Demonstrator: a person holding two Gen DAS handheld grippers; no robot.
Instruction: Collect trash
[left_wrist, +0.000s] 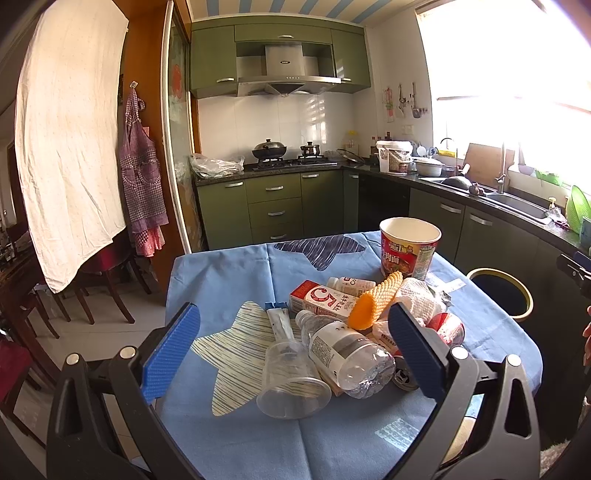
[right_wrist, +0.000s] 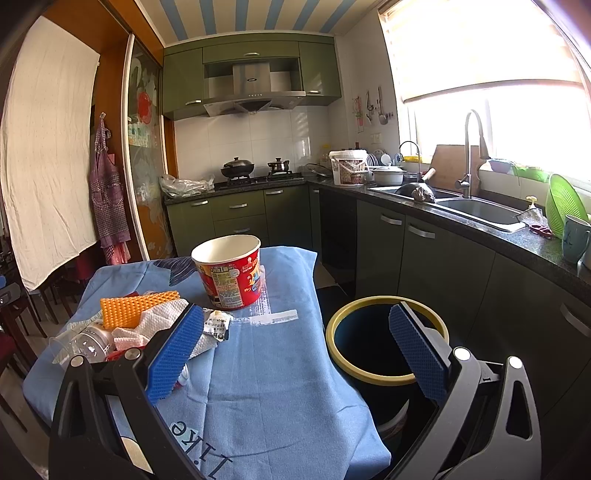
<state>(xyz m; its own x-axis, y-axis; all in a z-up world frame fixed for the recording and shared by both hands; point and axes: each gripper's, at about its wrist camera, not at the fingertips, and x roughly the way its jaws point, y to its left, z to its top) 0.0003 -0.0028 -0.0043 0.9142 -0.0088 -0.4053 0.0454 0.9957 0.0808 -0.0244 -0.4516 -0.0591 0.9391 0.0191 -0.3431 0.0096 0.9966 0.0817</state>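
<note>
A heap of trash lies on the blue-clothed table (left_wrist: 229, 280): a clear plastic cup (left_wrist: 291, 380) on its side, a clear water bottle (left_wrist: 343, 350), a red-and-white carton (left_wrist: 321, 301), orange foam netting (left_wrist: 373, 301), white tissue (left_wrist: 421, 299) and a crushed red can (left_wrist: 448, 328). A red noodle cup (left_wrist: 410, 247) stands upright behind them. My left gripper (left_wrist: 291, 354) hangs open above the cup and bottle, holding nothing. My right gripper (right_wrist: 299, 350) is open too, over the table's right edge beside the dark bin (right_wrist: 384, 339) with a yellow rim. The noodle cup (right_wrist: 229, 275) and orange netting (right_wrist: 136, 306) show left of it.
The bin (left_wrist: 500, 291) stands on the floor right of the table, in front of green cabinets (right_wrist: 424, 258). A counter with a sink (right_wrist: 476, 212) and faucet runs along the right wall. Dark wooden chairs (left_wrist: 99, 280) stand left of the table. A white sheet (left_wrist: 70, 140) hangs at left.
</note>
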